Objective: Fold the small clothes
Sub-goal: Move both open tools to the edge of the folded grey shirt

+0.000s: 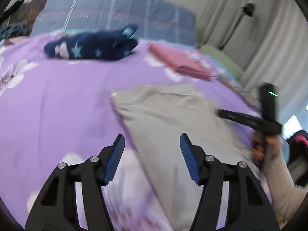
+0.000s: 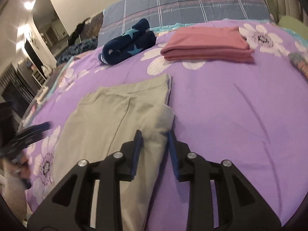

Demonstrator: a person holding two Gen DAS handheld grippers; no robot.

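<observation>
On the purple sheet, we saw the grey garment between the right gripper's narrow jaws, not clearly pinched; the left gripper gaped, empty.

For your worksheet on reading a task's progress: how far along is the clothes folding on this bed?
Done: the pink garment lies folded in a neat stack. In hand: the grey garment lies flat, one edge between the open right gripper's pads; the left gripper is open above it. Left: finishing the grey piece, and the navy star-print garment, still bunched up.

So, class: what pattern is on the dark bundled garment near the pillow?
Navy with light blue stars, clearest in the right wrist view.
</observation>
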